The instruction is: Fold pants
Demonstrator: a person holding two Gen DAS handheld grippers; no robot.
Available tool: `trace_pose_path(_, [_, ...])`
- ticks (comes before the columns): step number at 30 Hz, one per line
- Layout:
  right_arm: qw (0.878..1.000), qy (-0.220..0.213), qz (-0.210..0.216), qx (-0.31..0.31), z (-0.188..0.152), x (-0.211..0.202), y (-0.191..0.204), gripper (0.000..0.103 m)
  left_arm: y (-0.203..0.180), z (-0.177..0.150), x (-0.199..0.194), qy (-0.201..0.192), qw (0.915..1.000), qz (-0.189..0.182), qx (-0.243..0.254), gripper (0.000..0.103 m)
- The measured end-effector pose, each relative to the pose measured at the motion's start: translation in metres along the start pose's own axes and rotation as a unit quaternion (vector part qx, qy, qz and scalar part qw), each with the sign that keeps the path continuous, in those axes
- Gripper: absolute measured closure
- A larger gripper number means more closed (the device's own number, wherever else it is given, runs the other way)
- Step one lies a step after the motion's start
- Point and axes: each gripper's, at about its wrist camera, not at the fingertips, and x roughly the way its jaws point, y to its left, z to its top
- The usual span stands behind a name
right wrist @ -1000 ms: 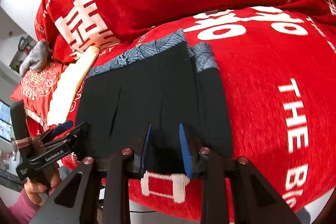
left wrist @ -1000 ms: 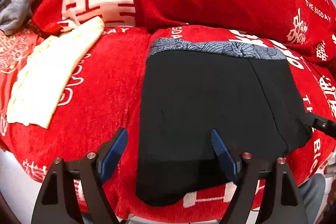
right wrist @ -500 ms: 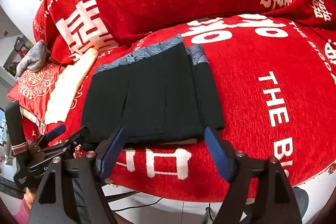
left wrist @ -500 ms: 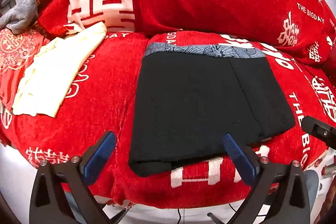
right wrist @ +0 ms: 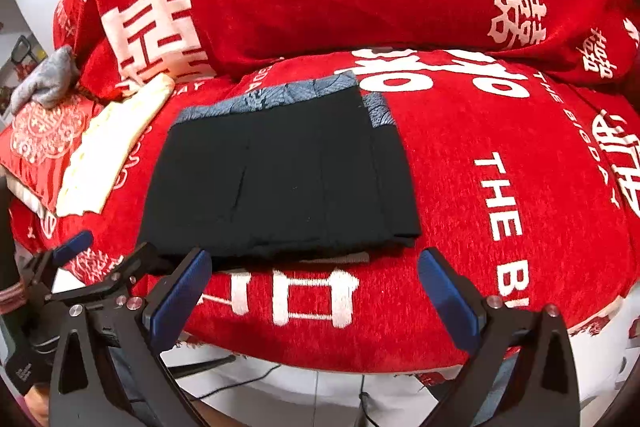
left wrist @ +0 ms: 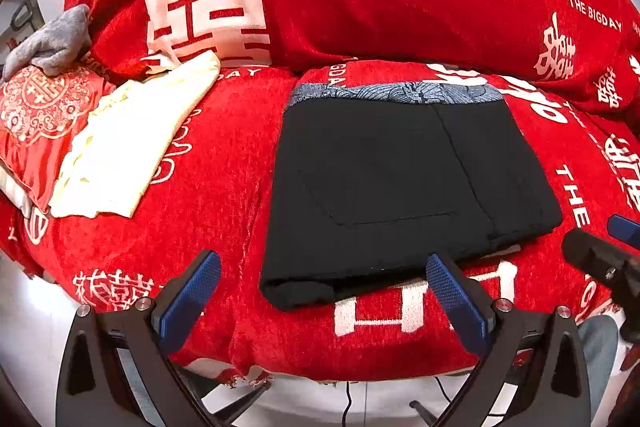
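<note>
Black cloth, squared off and lying flat: your pants (left wrist: 404, 183) sit folded into a compact rectangle on the red sofa cover (left wrist: 224, 187), near the front edge of the seat cushion, with the patterned blue-grey waistband (left wrist: 394, 94) at the far side against the back cushion. In the right wrist view the same bundle (right wrist: 280, 179) shows layered edges along its right side and a stepped waistband corner, so several thicknesses are stacked there. A thin pale strip peeks out under the near hem.

Your left gripper (left wrist: 322, 291) has its jaws spread wide with nothing between them; the right pad hangs just in front of the near hem without touching it. Your right gripper (right wrist: 314, 289) has jaws that are opening, now about as wide, and they too are empty, over bare red cover just short of the pants. Neither pad presses on cloth.

Judging from this, the folding looks essentially done: the garment is small, flat and released by both hands. What may be left is only tidying. The near left corner (left wrist: 288, 293) rolls up a little thick, and the layers on the right are not quite flush, so you could square those if you want a neater result.

Off to the left, well apart from the pants, lie a cream garment (left wrist: 128, 143), a grey cloth (left wrist: 50, 43) and a red embroidered cushion (left wrist: 38, 123), none of them involved.
</note>
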Motion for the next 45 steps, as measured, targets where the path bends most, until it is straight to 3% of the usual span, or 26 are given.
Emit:
trace_pose_path(4, [1.000, 0.016, -0.008, -0.006, -0.001, 0.003, 0.003, 0.000, -0.004, -0.001, 0.001, 0.004, 0.9998, 0.017, 0.008, 0.000])
trace_pose_path(11, [1.000, 0.019, -0.011, 0.001, -0.001, 0.006, 0.000, 0.000, -0.001, -0.002, 0.008, 0.029, 0.9995, 0.009, 0.003, 0.000])
trace_pose_path(22, [0.997, 0.021, -0.063, -0.038, -0.005, 0.011, 0.008, 0.000, -0.003, -0.004, 0.006, 0.027, 0.9994, 0.017, 0.012, 0.000])
trace_pose_path(45, [0.996, 0.018, -0.071, -0.049, -0.005, 0.012, 0.010, 0.000, -0.010, -0.005, 0.008, 0.029, 0.9990, 0.021, 0.025, 0.000])
